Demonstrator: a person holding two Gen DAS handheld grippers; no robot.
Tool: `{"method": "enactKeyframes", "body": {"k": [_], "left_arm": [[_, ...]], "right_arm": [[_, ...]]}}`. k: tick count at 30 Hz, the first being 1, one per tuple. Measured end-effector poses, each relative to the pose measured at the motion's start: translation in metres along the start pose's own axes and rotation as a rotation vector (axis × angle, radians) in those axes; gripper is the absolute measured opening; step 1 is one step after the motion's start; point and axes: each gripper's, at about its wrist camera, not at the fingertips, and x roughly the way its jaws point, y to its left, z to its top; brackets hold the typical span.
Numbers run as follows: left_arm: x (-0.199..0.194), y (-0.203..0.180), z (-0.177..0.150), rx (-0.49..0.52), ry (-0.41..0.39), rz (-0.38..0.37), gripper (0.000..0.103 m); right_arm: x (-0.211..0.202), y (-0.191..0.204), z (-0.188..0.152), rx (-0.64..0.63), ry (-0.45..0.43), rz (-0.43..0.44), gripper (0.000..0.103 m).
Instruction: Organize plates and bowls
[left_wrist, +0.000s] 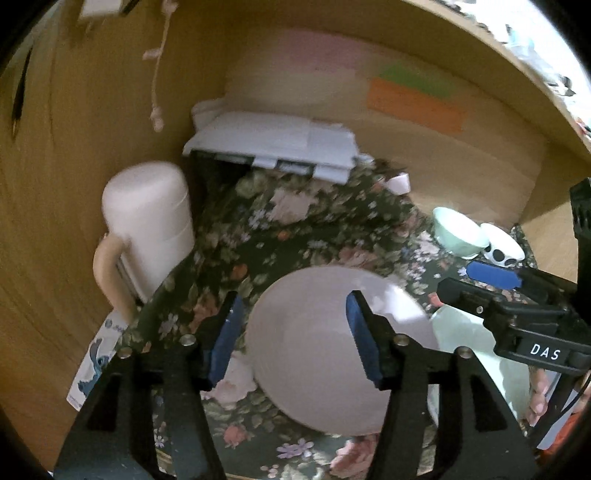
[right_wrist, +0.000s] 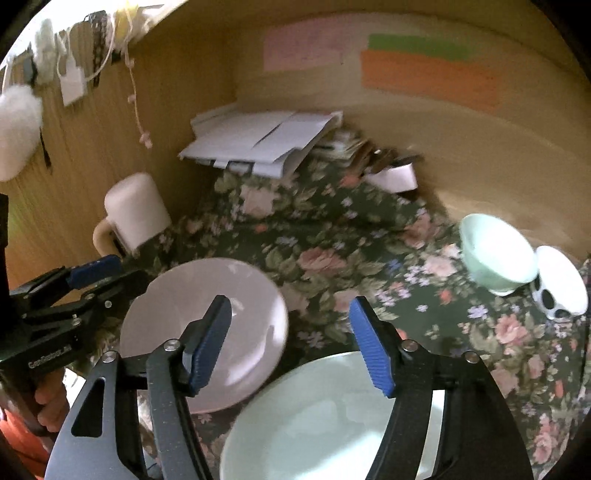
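Note:
A pale pink plate (left_wrist: 317, 347) (right_wrist: 177, 325) lies on the floral cloth, and my left gripper (left_wrist: 291, 332) stands open just above it with a finger on either side. Beside it lies a mint green plate (right_wrist: 325, 417) (left_wrist: 461, 336); my right gripper (right_wrist: 291, 339) hovers open over its far rim. A mint green bowl (left_wrist: 458, 232) (right_wrist: 495, 254) and a white bowl with black spots (left_wrist: 504, 249) (right_wrist: 561, 288) stand upright, side by side, at the right. The right gripper's fingers (left_wrist: 491, 275) show in the left wrist view, the left gripper's fingers (right_wrist: 96, 267) in the right wrist view.
A white jug with a beige handle (left_wrist: 147, 229) (right_wrist: 133, 210) stands at the left against the wooden wall. Stacked white papers (left_wrist: 273, 144) (right_wrist: 258, 142) sit at the back, next to a small white cup (left_wrist: 399, 182) (right_wrist: 395, 177). A person's hand (right_wrist: 48, 406) holds the left gripper.

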Motion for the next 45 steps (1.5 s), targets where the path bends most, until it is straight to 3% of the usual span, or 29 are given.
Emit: {"method": "enactKeyframes", "body": {"k": [4, 8, 19, 29, 33, 39, 45], "left_arm": [[-0.008, -0.022, 0.012, 0.043, -0.036, -0.02, 0.068], [-0.008, -0.046, 0.023, 0.076, -0.055, -0.042, 0.07], [0.014, -0.107, 0.054, 0.108, -0.037, -0.124, 0.073], [0.05, -0.147, 0.083, 0.147, -0.006, -0.135, 0.076], [0.071, -0.156, 0.092, 0.162, 0.015, -0.136, 0.076], [0.105, -0.161, 0.099, 0.174, 0.05, -0.128, 0.076], [0.143, -0.164, 0.103, 0.177, 0.103, -0.109, 0.076]], "right_arm": [[-0.018, -0.015, 0.001, 0.006, -0.039, -0.034, 0.065], [-0.041, -0.039, 0.001, 0.034, -0.098, -0.085, 0.076], [-0.085, -0.11, 0.006, 0.101, -0.18, -0.229, 0.077], [-0.062, -0.166, 0.019, 0.185, -0.153, -0.274, 0.077], [-0.039, -0.193, 0.016, 0.253, -0.094, -0.254, 0.076], [-0.009, -0.218, 0.01, 0.308, -0.025, -0.254, 0.056], [0.015, -0.235, 0.013, 0.347, 0.016, -0.266, 0.049]]}}
